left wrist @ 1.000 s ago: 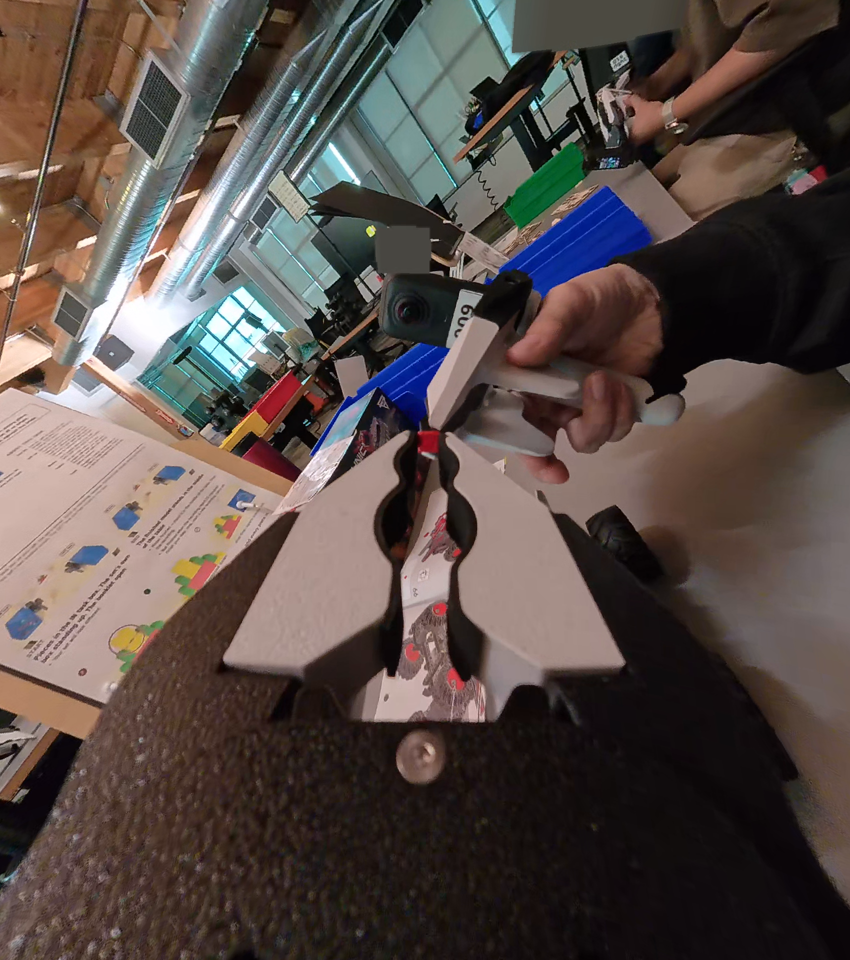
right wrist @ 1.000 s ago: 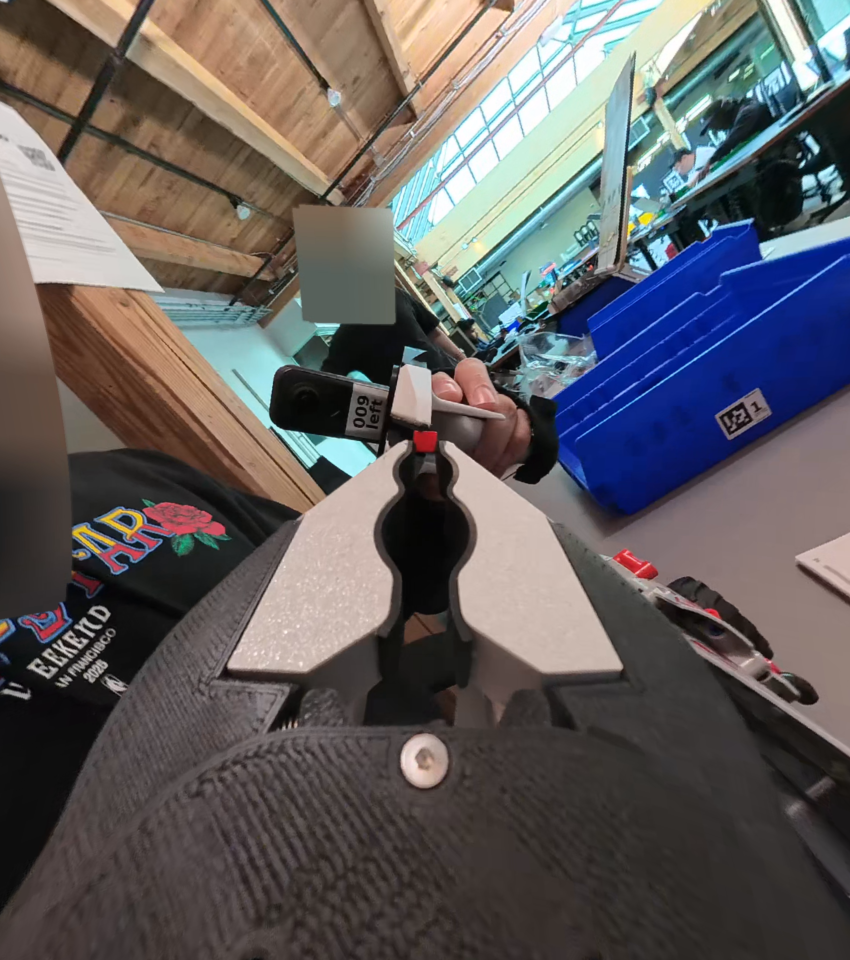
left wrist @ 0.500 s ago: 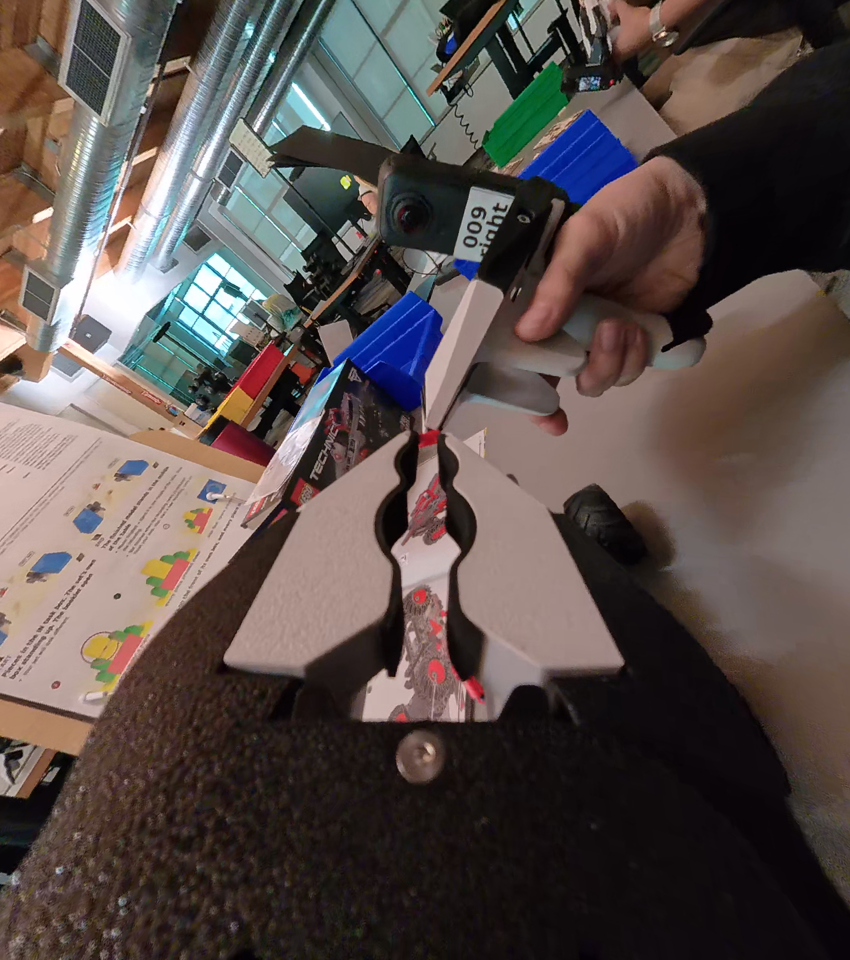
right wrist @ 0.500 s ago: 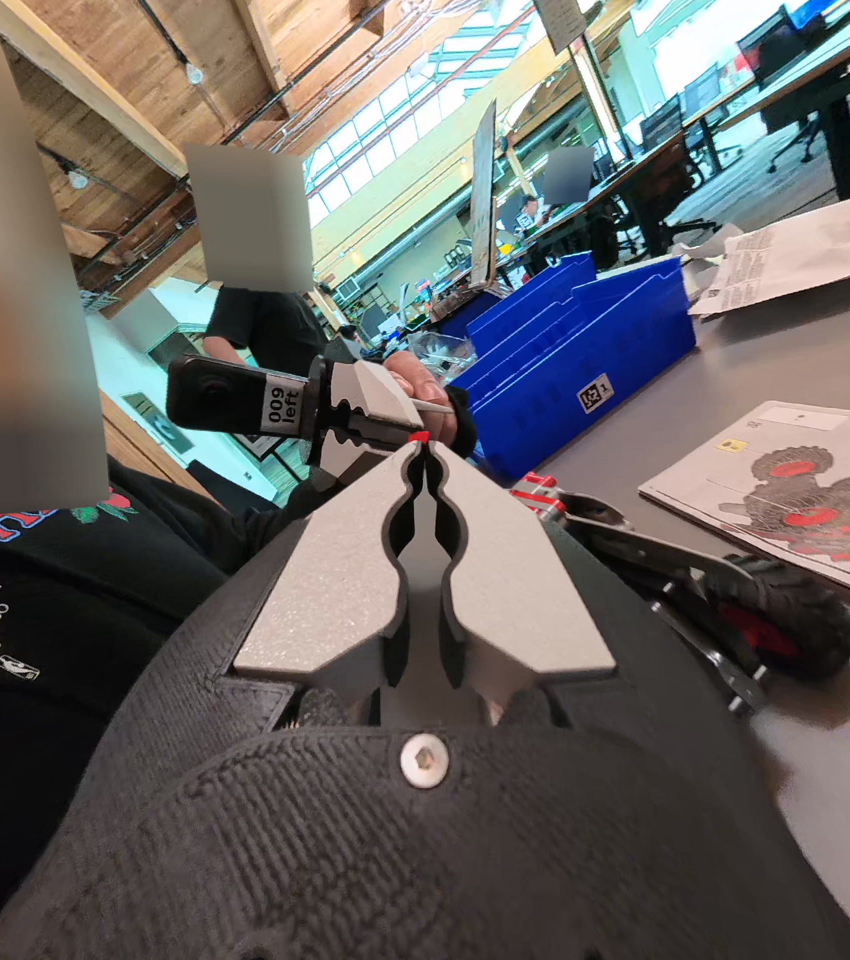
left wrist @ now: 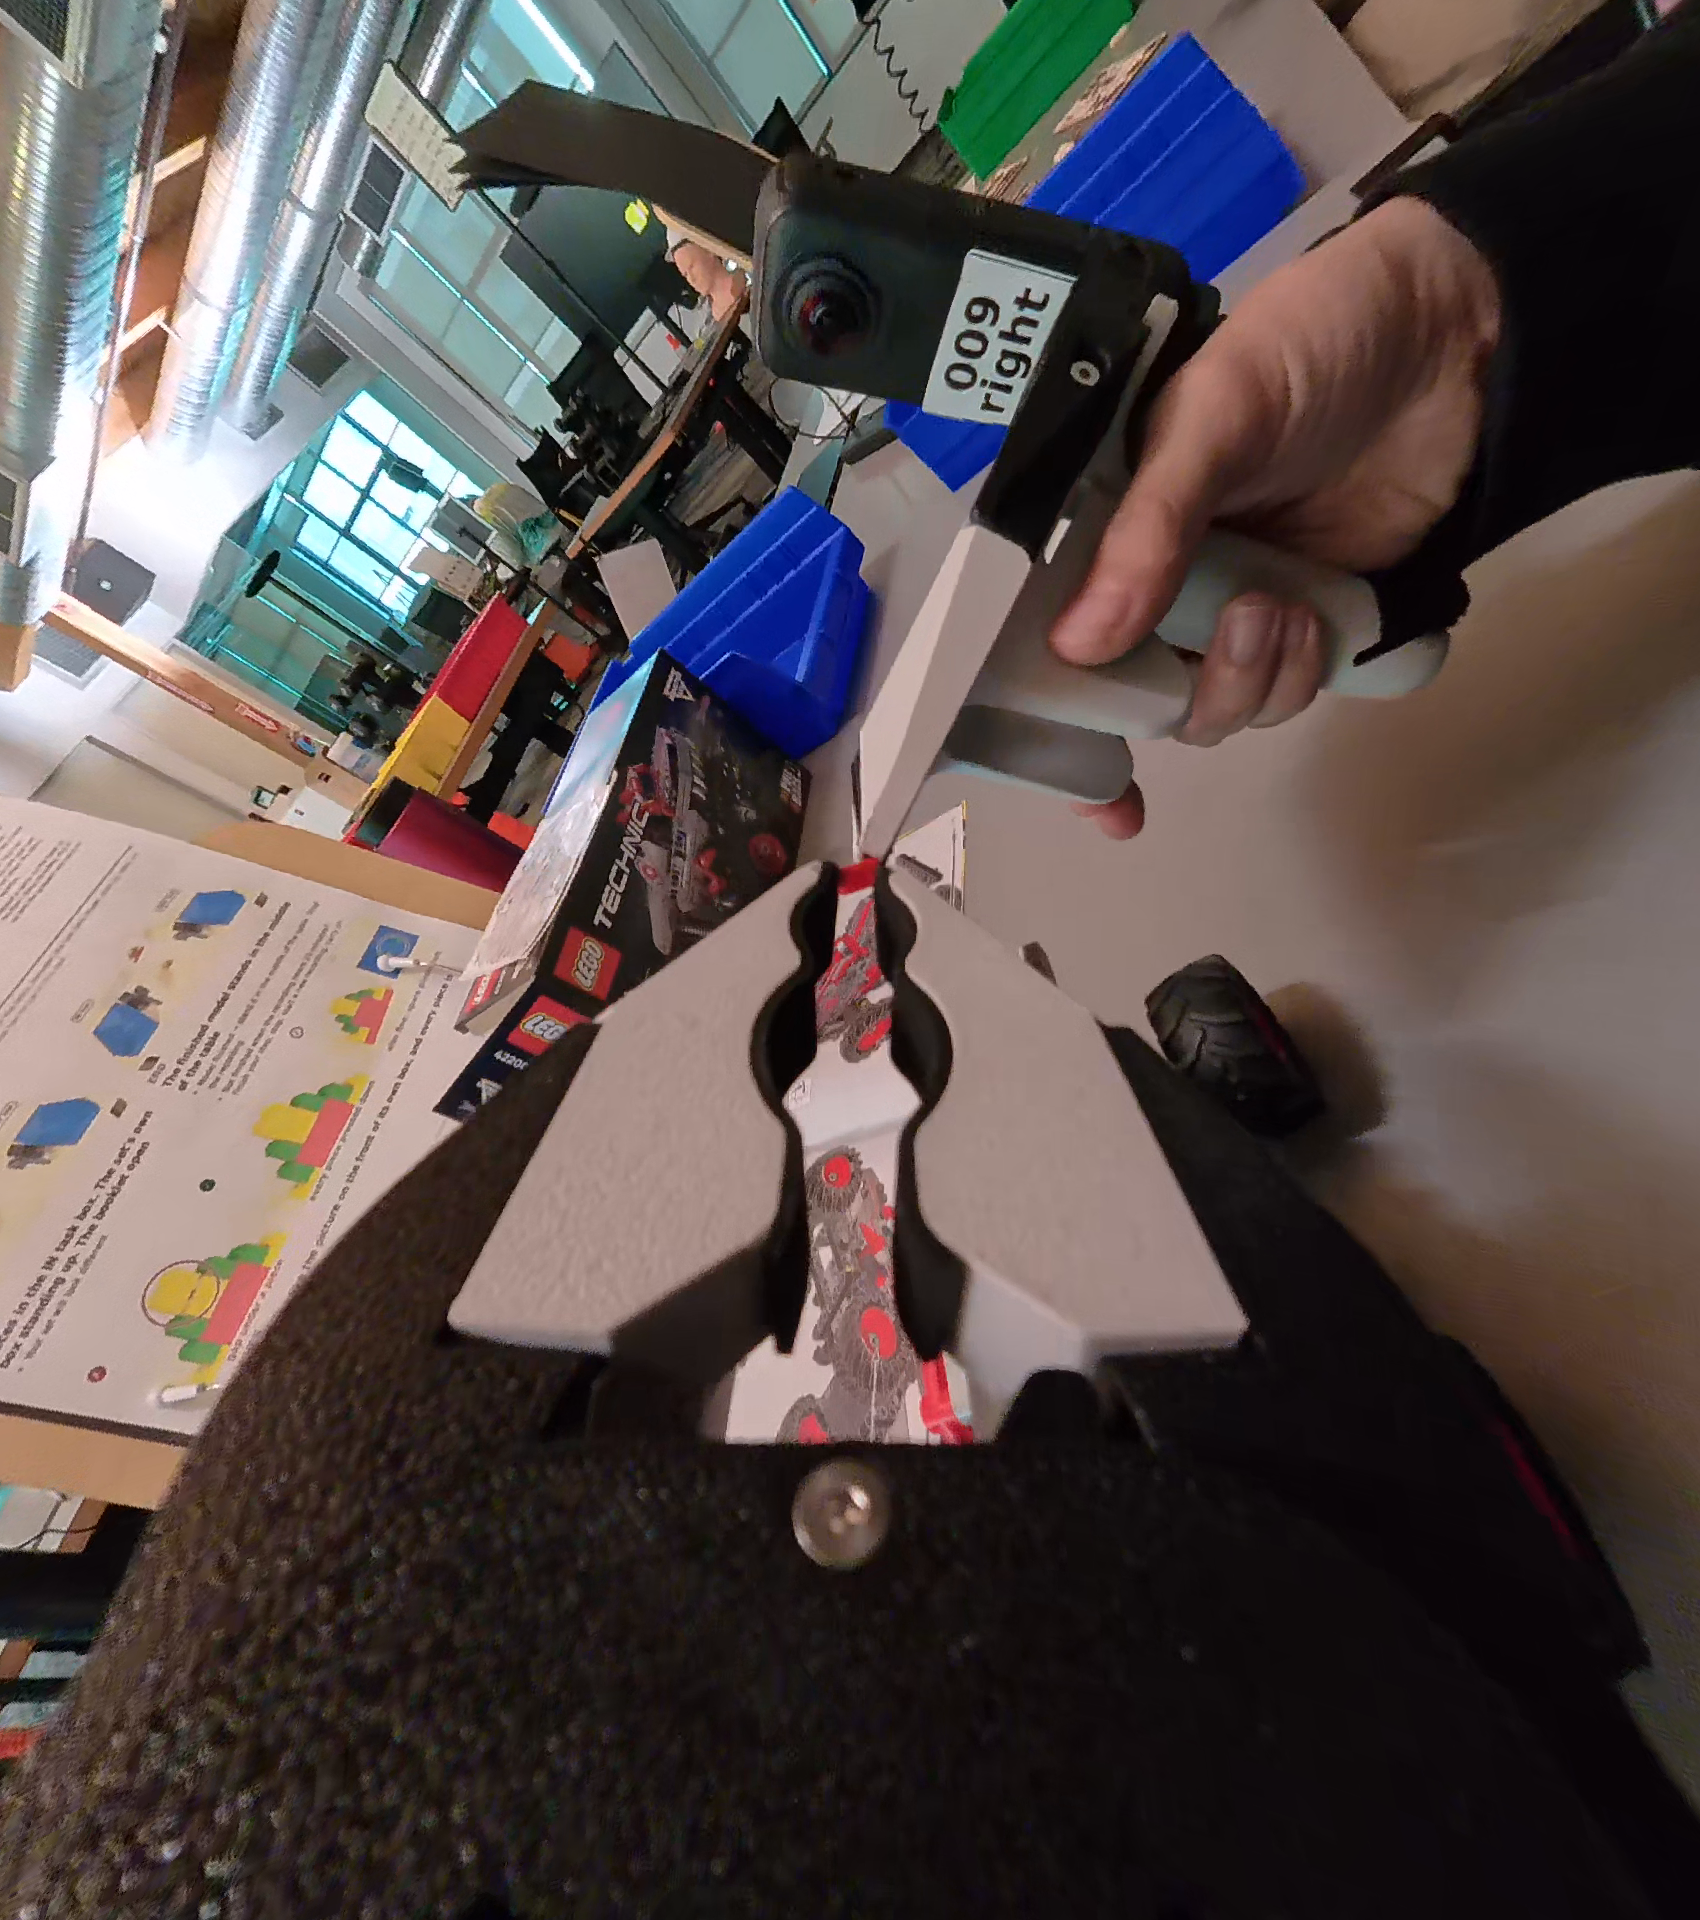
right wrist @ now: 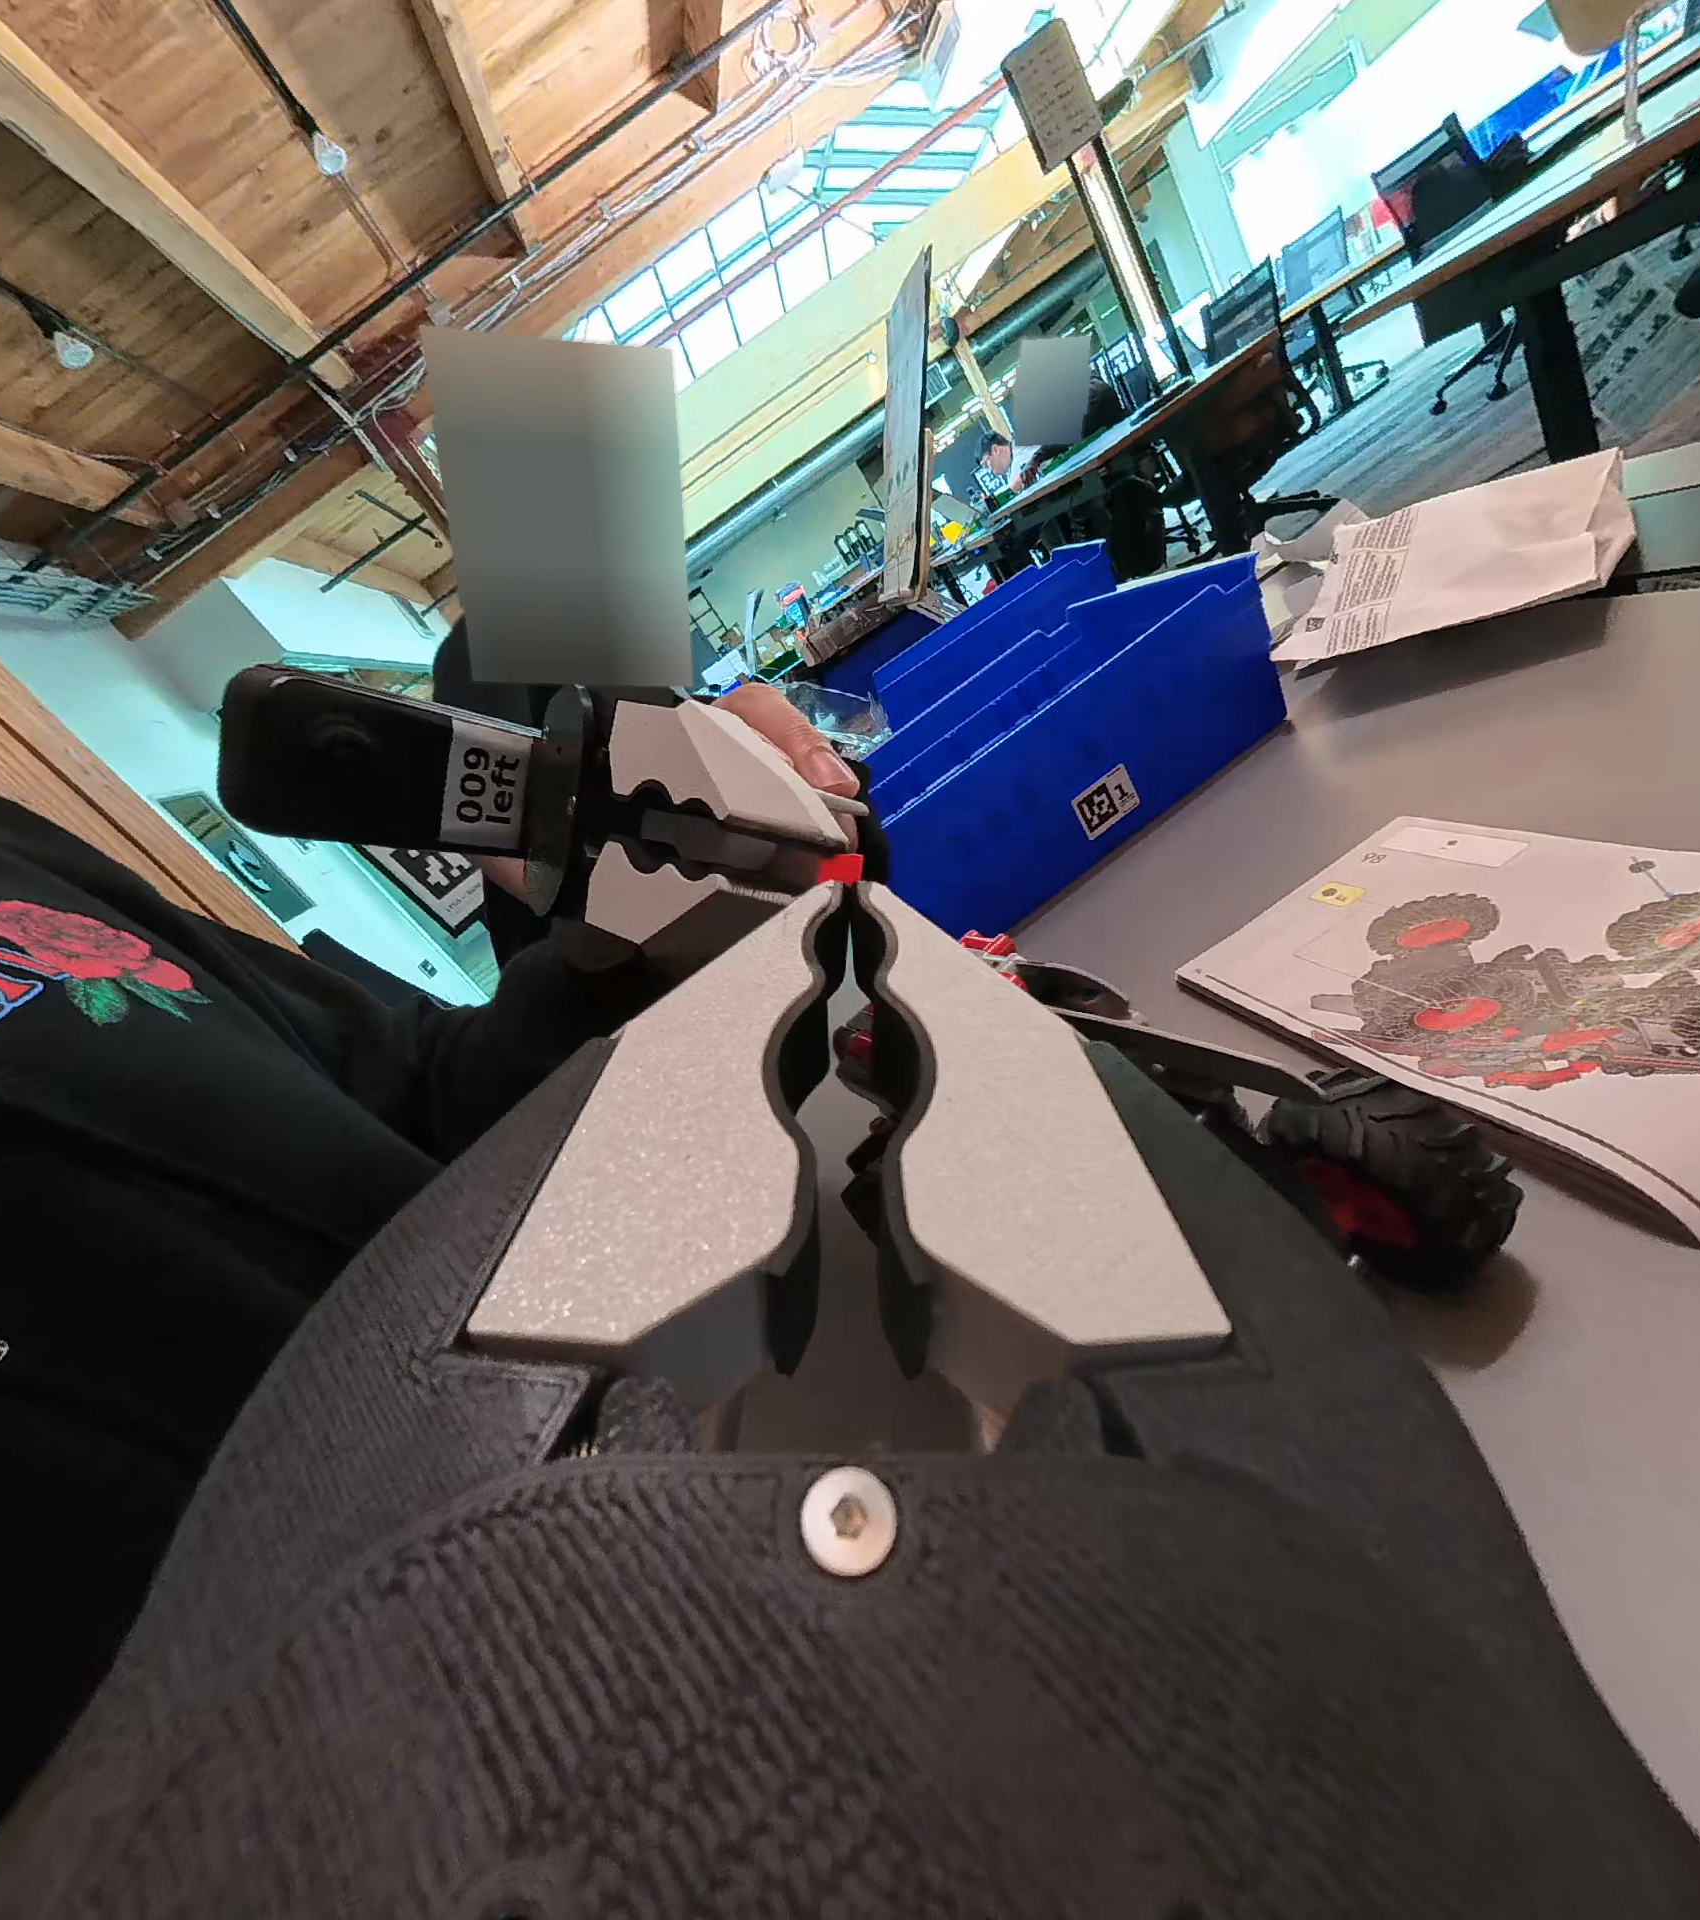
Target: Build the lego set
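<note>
Left gripper (left wrist: 856, 883): jaws drawn together at the tips, pinching a small red piece (left wrist: 854, 876); only a thin wavy slit remains between the fingers further back. Right gripper (right wrist: 848, 902): jaws likewise nearly closed at the tips, with the same red piece (right wrist: 839, 868) at their end; whether this gripper clamps it or only touches it cannot be told. The two tools meet tip to tip above the table (left wrist: 1552, 1039), each pointing at the other: in the left wrist view the right gripper comes down from the upper right, held in a hand (left wrist: 1313, 436) with a black sleeve; in the right wrist view the left gripper (right wrist: 830, 831) enters from the left, its hand mostly hidden behind it. Lego model (right wrist: 1241, 1081): a partly built chassis lying on the table just right of the right gripper, a black tyre (right wrist: 1386, 1174) with a red hub fitted at its near end. An open instruction booklet (right wrist: 1511, 987) lies just beyond it. Set box (left wrist: 648, 894) stands tilted behind the left gripper, beside a printed sheet (left wrist: 98, 1070). Blue bins (right wrist: 1074, 727) sit further back on the table
</note>
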Available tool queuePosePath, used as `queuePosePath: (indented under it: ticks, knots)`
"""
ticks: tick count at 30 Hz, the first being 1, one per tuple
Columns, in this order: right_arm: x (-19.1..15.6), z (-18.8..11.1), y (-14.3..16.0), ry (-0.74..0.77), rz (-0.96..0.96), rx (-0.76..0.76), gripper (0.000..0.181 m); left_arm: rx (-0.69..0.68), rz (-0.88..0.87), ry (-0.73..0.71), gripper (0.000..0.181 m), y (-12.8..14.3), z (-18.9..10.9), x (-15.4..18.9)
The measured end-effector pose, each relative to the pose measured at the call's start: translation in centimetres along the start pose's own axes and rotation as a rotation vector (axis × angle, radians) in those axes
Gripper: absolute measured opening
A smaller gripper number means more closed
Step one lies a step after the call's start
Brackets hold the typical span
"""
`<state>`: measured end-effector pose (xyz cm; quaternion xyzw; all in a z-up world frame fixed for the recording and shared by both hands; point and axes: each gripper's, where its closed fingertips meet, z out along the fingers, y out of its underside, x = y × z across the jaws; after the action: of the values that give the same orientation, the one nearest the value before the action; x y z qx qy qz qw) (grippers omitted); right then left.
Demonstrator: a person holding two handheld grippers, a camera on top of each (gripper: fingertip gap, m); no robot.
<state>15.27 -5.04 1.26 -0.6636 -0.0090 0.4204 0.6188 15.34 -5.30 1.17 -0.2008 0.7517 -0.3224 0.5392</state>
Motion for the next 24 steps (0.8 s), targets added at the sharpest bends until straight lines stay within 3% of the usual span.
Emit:
queuePosePath:
  ticks: [13,24]
  knots:
    - [1.8,-0.5,0.2,-0.009,0.006,-0.016,0.0,-0.005,-0.104,0.021,0.0,1.0,1.3,0.0]
    - [2.6,-1.2,0.7,0.019,-0.044,-0.055,0.0,-0.028,-0.084,0.09,0.0,1.8,2.4,0.8]
